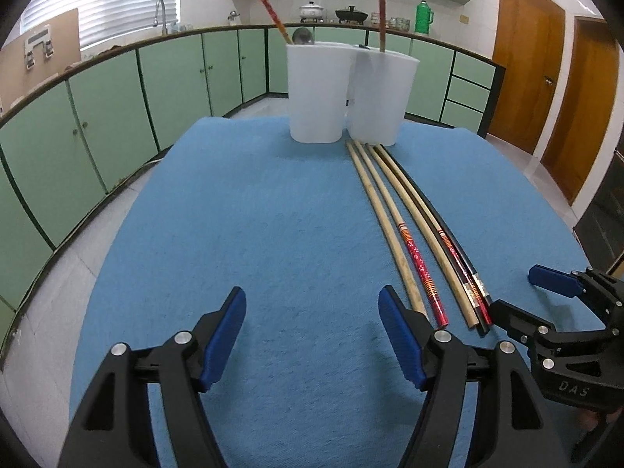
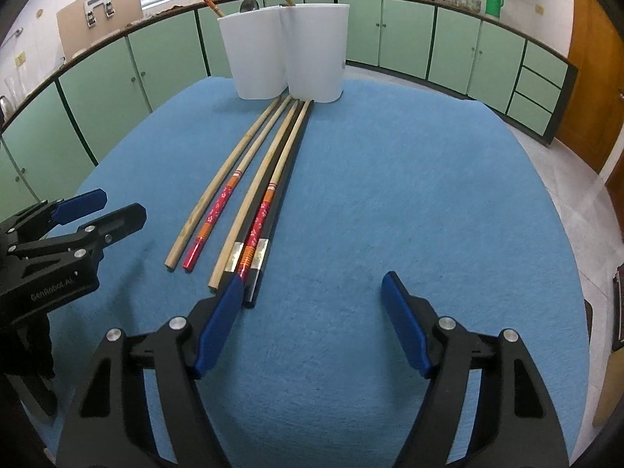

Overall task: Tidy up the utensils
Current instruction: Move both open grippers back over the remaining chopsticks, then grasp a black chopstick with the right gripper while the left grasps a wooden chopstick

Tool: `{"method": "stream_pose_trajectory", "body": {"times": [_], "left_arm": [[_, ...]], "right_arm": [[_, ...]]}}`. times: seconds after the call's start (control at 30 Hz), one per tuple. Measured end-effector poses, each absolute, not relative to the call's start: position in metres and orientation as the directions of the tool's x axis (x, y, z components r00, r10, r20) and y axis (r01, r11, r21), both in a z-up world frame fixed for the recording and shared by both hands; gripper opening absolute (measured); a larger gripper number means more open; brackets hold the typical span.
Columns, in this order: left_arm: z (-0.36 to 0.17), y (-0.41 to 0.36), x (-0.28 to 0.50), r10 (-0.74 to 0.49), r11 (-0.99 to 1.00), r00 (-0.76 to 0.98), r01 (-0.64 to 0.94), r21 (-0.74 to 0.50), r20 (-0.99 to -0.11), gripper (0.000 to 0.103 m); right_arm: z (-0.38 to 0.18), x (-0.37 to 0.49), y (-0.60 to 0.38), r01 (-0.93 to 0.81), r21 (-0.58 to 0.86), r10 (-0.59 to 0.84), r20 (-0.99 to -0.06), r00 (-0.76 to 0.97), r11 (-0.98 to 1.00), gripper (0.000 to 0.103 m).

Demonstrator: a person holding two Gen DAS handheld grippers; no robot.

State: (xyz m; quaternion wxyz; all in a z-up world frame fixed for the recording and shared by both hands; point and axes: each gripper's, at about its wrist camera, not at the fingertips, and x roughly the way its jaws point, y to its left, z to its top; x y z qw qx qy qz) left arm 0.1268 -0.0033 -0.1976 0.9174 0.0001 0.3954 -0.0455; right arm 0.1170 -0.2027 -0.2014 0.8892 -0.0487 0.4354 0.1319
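The left gripper (image 1: 312, 335) and right gripper (image 2: 312, 312) are hovering released over the blue cloth (image 2: 390, 195). Six chopsticks (image 2: 253, 202) are lying between them, tips touching two white cups (image 2: 288, 50) that are holding two more chopsticks.

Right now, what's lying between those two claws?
In both views, loose chopsticks on the blue cloth lie between left claw and right claw.

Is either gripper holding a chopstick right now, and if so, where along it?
No. The left gripper and right gripper are both open and empty; the chopsticks lie loose on the blue mat.
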Motion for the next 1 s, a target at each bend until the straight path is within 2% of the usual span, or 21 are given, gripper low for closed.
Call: {"method": "stream_pose_trajectory", "body": {"times": [0.13,0.23,0.37,0.6,0.73,1.0], "left_arm": [[-0.199,0.0,0.128,-0.083,0.996,0.68,0.074,-0.045,-0.729,0.07],[-0.198,-0.001,0.128,-0.083,0.996,0.68,0.074,-0.045,-0.728,0.07],[-0.199,-0.001,0.128,-0.082,0.996,0.68,0.082,-0.035,-0.728,0.07],[-0.198,-0.004,0.128,-0.077,0.996,0.681,0.092,-0.02,-0.728,0.07],[-0.198,-0.009,0.127,-0.094,0.994,0.676,0.11,-0.026,-0.731,0.07],[-0.199,-0.027,0.122,-0.135,0.988,0.657,0.148,-0.048,-0.742,0.07]], "right_arm": [[-0.204,0.116,-0.195,-0.29,0.0,0.176,-0.795,0.58,0.957,0.07],[-0.203,0.115,-0.193,-0.291,-0.006,0.173,-0.794,0.583,0.957,0.065],[-0.202,0.112,-0.192,-0.294,0.009,0.188,-0.788,0.586,0.956,0.046],[-0.203,0.109,-0.183,-0.321,0.016,0.21,-0.788,0.579,0.947,0.024],[-0.202,0.11,-0.183,-0.323,0.027,0.219,-0.788,0.575,0.946,0.007],[-0.202,0.112,-0.204,-0.259,0.042,0.192,-0.786,0.588,0.965,0.006]]}}
